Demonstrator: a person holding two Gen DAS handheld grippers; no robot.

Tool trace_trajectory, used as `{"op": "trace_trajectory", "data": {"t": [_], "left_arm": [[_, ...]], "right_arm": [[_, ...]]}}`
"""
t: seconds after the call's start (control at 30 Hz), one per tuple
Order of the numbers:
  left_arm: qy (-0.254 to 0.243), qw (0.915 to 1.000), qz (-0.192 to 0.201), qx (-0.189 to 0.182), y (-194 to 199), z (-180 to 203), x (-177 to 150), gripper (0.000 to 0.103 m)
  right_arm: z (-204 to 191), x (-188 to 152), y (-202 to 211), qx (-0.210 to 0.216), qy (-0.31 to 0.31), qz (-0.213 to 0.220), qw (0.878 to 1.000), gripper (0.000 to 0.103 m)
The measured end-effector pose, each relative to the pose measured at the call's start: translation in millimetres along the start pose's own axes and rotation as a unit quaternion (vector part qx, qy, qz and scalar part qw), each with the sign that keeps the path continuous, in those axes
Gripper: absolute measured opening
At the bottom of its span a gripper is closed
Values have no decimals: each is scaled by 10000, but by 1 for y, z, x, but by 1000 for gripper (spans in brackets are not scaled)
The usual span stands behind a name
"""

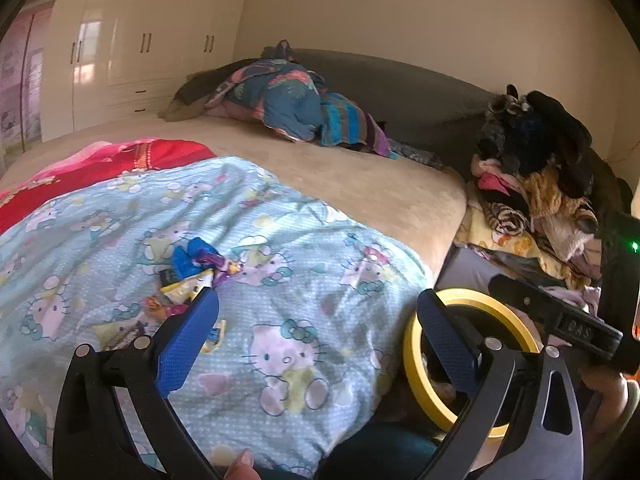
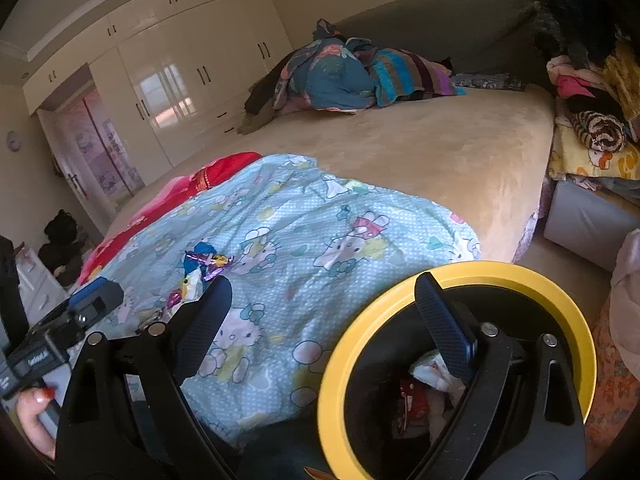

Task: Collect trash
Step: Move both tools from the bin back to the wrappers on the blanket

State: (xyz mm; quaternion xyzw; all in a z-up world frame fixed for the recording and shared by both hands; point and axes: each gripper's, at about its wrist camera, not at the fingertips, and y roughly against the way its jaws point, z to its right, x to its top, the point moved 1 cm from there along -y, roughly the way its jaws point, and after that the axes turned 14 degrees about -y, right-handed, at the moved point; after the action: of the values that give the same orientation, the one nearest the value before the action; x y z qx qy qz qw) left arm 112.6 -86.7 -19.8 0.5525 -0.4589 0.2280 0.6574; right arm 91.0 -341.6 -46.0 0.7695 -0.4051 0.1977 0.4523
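Wrappers (image 1: 192,276) are heaped on the cartoon blanket (image 1: 280,240) on the bed, uncollected. Some trash already lies in the yellow-rimmed bin (image 2: 460,280) beside the bed. Your left tongs (image 1: 318,312) and right tongs (image 2: 324,300) are both spread wide, nothing between them. Most pickup is left.

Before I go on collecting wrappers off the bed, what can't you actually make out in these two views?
- Black bin with yellow rim: right wrist view, its bottom hidden by the right gripper.
- Pile of colourful sweet wrappers: left wrist view, near part covered by the left gripper's blue finger; count unclear.
- Wrapper print: too small in both views.
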Motion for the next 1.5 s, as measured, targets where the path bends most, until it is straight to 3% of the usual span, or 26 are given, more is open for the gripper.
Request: {"op": "trace_trajectory", "data": {"t": [0.9,1.5], "left_arm": [[730,9936,36,857,17,-91,-17,97],[1168,9855,-258,1201,14,-144,-46,96]], "right_arm": [[-74,-22,-30,429,704,-280,9962,85],[-124,-33,-81,663,1067,-631,9901,85]]}}
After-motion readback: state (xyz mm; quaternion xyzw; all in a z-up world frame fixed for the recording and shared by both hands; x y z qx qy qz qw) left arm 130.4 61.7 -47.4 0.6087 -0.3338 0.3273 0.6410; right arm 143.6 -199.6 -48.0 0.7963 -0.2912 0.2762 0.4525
